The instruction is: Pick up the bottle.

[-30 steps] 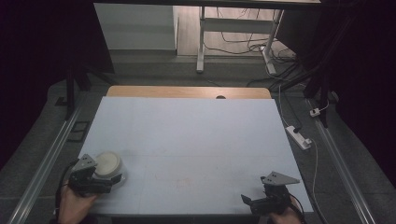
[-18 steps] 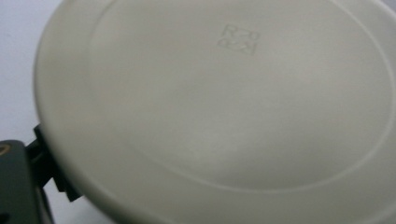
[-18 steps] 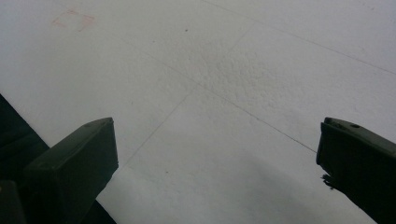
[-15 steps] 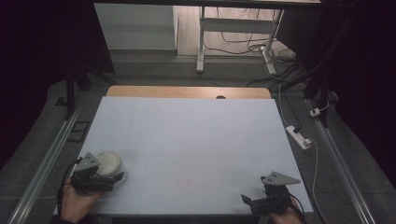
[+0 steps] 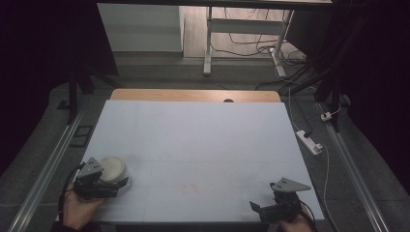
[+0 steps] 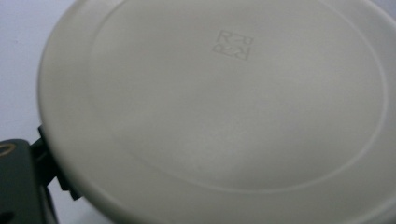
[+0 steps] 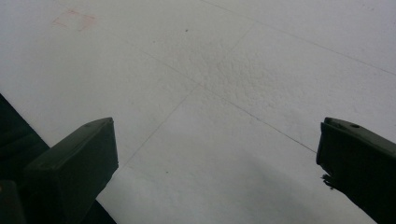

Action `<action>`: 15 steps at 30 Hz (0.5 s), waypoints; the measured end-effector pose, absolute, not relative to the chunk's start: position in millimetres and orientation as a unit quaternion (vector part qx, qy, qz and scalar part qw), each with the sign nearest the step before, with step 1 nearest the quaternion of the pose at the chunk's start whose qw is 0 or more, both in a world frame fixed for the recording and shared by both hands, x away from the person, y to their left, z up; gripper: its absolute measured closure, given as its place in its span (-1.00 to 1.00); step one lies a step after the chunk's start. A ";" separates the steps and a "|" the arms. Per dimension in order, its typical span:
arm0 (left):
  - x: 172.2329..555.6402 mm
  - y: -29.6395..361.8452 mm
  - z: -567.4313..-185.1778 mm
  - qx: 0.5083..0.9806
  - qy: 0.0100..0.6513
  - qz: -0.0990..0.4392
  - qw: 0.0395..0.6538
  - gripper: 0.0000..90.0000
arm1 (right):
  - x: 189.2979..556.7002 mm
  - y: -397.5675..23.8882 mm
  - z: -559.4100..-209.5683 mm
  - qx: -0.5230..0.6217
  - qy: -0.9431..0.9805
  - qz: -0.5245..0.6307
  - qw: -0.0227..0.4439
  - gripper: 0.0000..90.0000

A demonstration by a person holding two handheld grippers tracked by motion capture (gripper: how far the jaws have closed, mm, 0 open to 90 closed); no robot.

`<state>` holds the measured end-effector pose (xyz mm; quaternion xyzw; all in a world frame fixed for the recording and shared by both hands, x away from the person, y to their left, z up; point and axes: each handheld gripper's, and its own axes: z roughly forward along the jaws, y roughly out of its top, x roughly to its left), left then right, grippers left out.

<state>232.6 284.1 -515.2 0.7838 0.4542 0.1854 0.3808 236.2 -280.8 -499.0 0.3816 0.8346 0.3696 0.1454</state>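
Fingers [image 6: 44, 163] of my left gripper [image 5: 104, 186] clamp the white lid [image 5: 113, 168] at the worktop's [image 5: 203, 145] near-left corner; right gripper [image 5: 270, 210] gapes empty, far off.

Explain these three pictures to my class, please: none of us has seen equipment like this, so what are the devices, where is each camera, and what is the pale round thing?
A person sits at a table covered by a white sheet and holds a hand-operated, two-jaw gripper in each hand; there is no robot arm.

The high view comes from a fixed camera above the table. In it, the left gripper is at the lower left and the right gripper at the lower right.

The other two pictures come from small cameras riding on the grippers. The left gripper view looks closely at a pale round dish, bottom up, with a square mark moulded into its base. One black jaw touches its rim, so the gripper seems closed on it. The right gripper view shows two black jaws spread wide over bare sheet, holding nothing.
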 end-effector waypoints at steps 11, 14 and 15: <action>230.9 282.7 -507.0 0.781 0.448 0.192 0.390 -0.85 | 236.2 -281.0 -499.0 0.382 0.834 0.371 0.146 -1.00; 231.3 279.5 -504.1 0.785 0.442 0.191 0.389 -0.85 | 236.2 -281.0 -499.0 0.382 0.834 0.371 0.146 -1.00; 231.5 278.4 -502.9 0.786 0.440 0.191 0.391 -0.85 | 236.3 -281.1 -498.9 0.382 0.834 0.370 0.146 -1.00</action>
